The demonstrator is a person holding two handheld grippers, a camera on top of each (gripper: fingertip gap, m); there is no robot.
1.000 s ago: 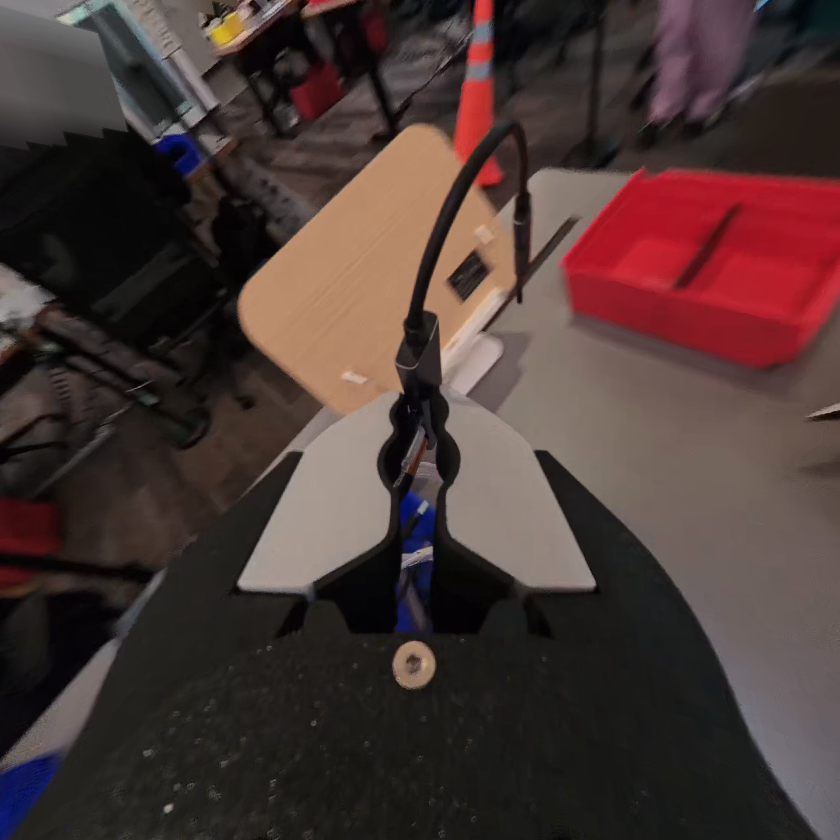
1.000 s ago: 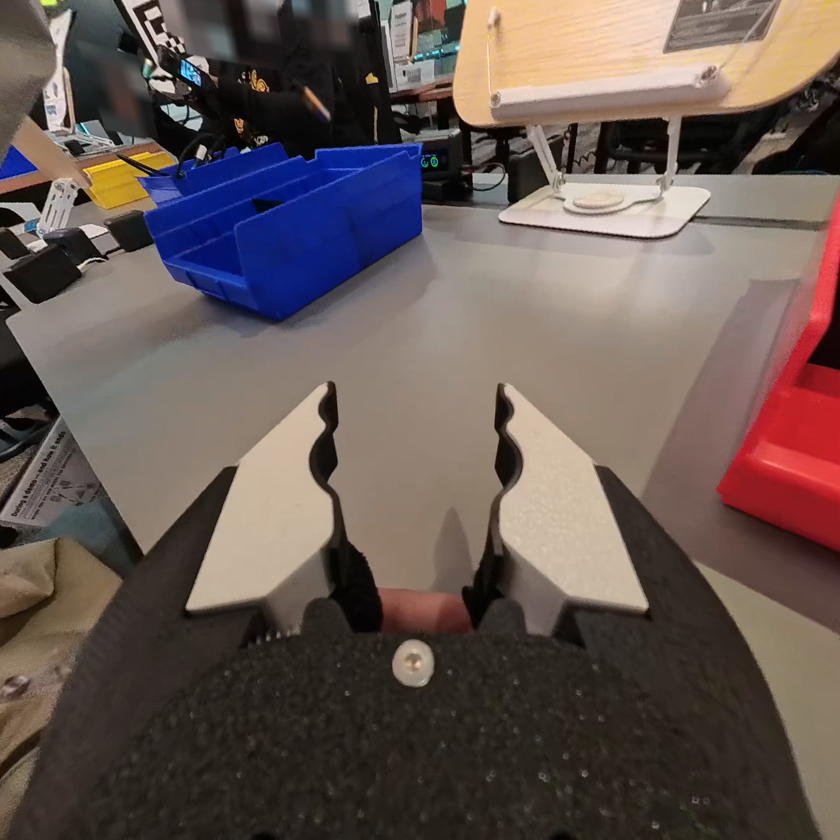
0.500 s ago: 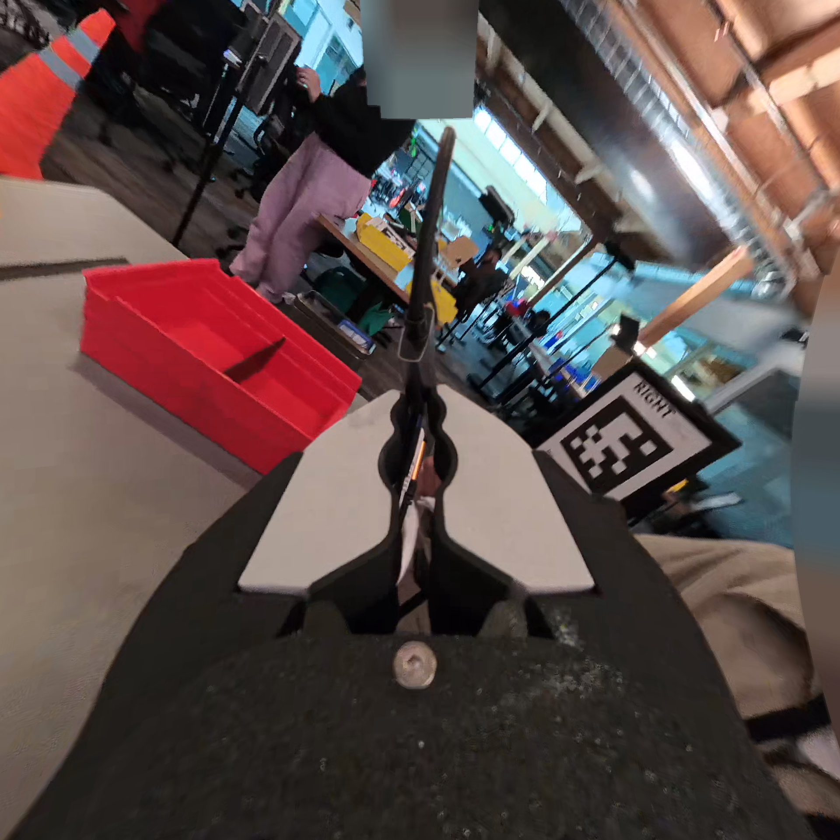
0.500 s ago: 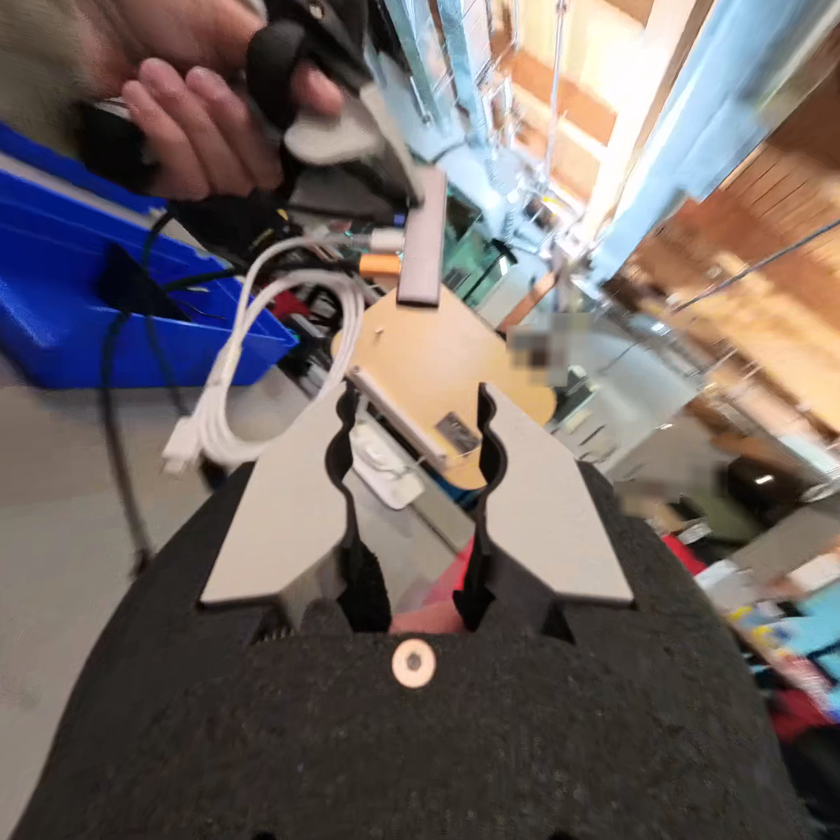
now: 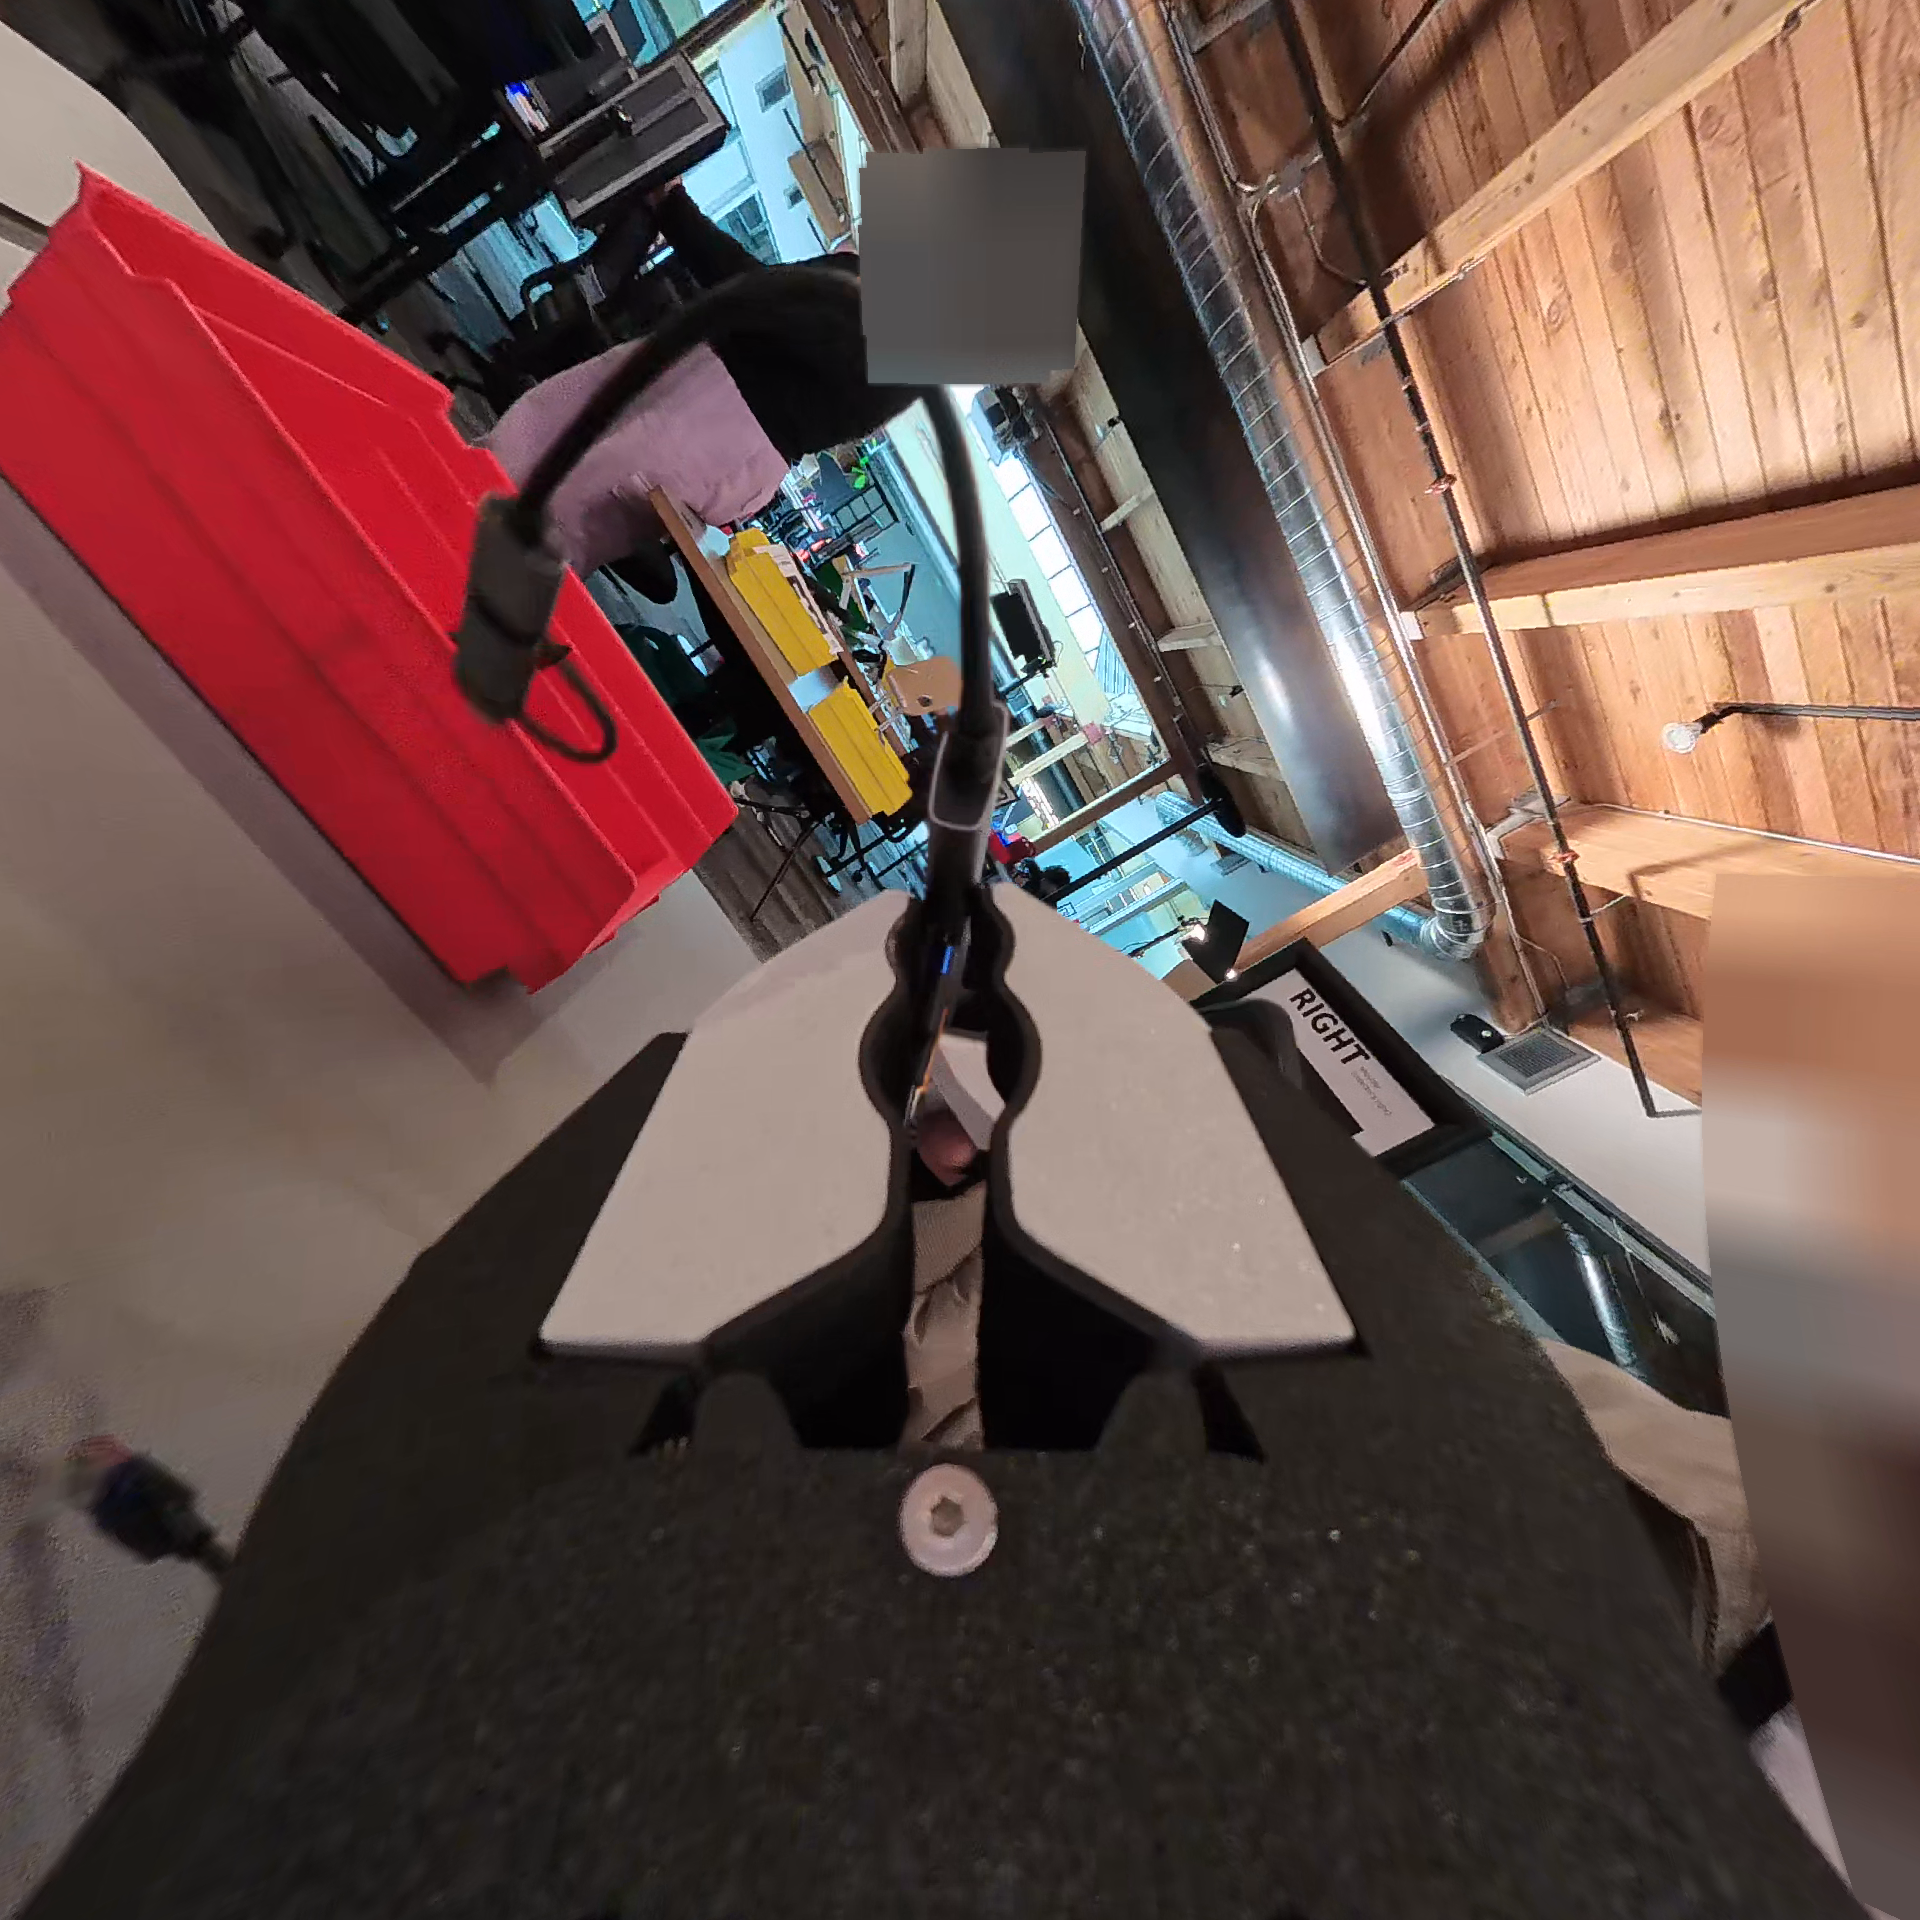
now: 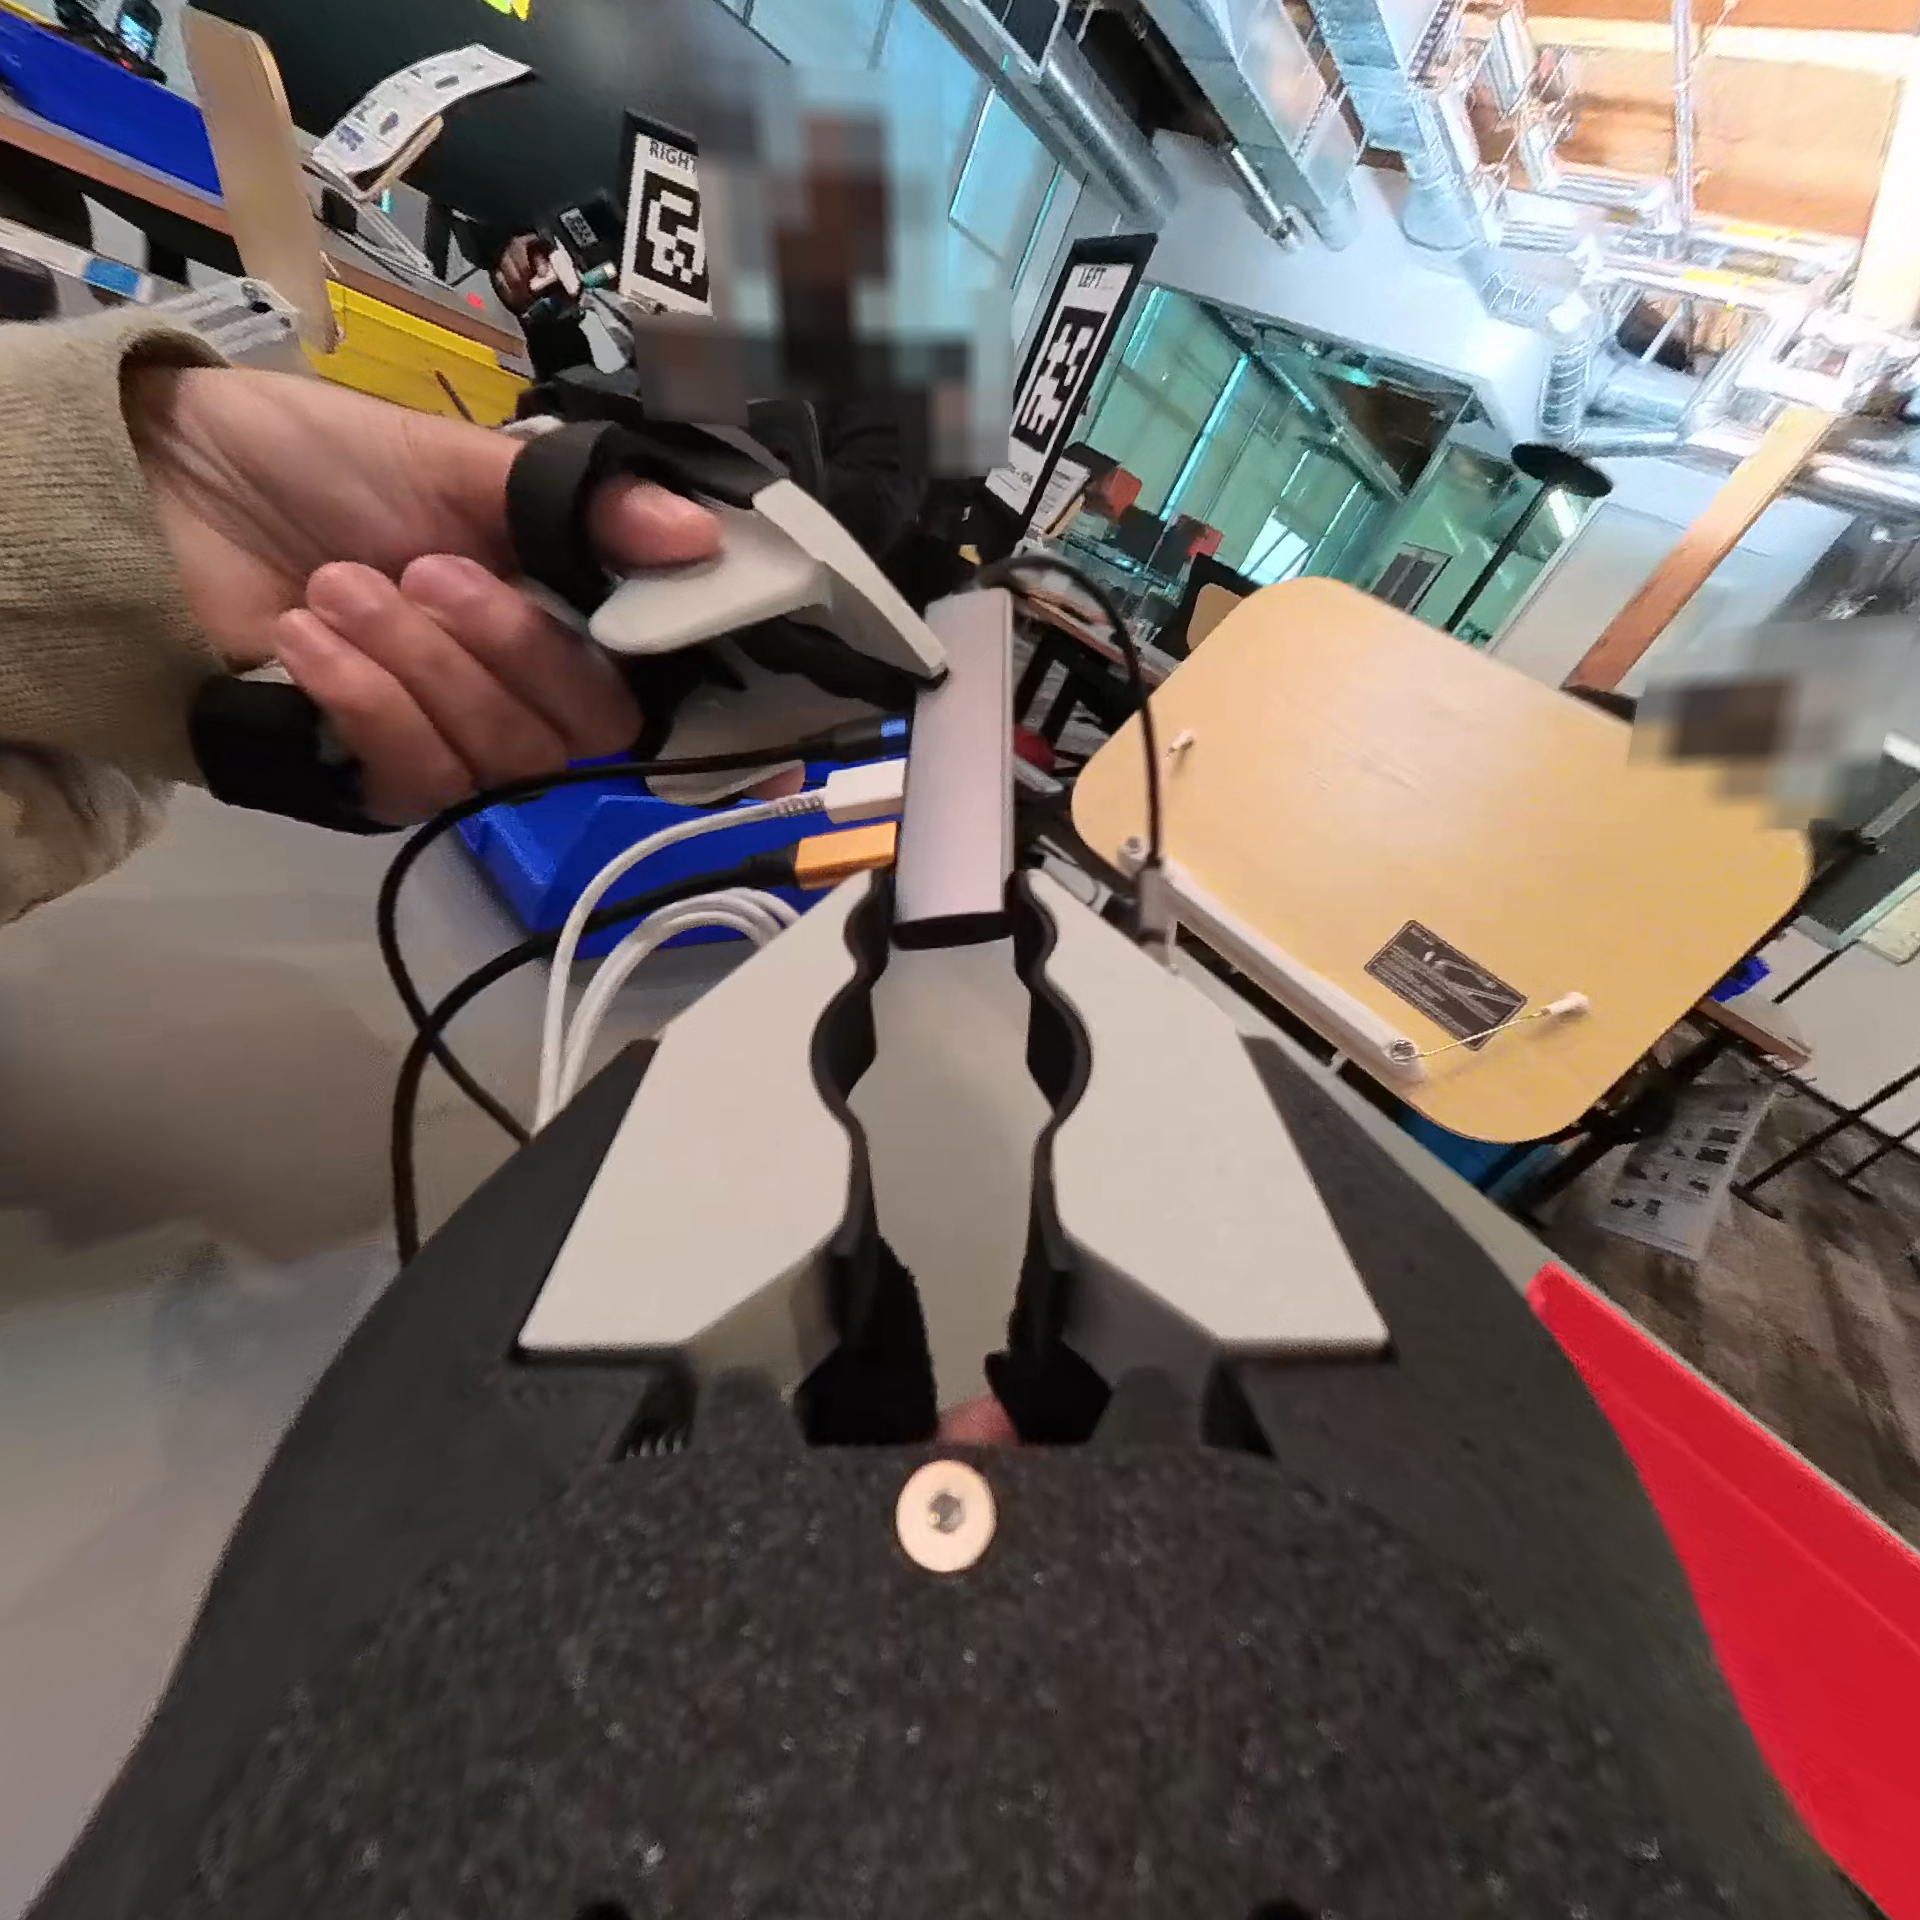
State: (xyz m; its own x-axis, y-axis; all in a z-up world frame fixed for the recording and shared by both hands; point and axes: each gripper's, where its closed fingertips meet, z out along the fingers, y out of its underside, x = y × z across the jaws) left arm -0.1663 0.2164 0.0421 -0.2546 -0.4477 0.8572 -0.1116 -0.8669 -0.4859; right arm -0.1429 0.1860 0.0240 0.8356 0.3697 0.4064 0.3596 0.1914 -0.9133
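Wooden ceiling boards (image 5: 1621,436) fill the background. Left tongs (image 5: 948,914) grip a grey hub (image 6: 958,769) with cables plugged in. Right tongs (image 6: 951,904) are spread apart around its lower end.

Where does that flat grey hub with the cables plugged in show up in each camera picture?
Left wrist view: the grey hub is seen edge-on, clamped between the left gripper fingers.
Right wrist view: centre, its near end between the right gripper fingertips.
Shared landmark: the red bin.
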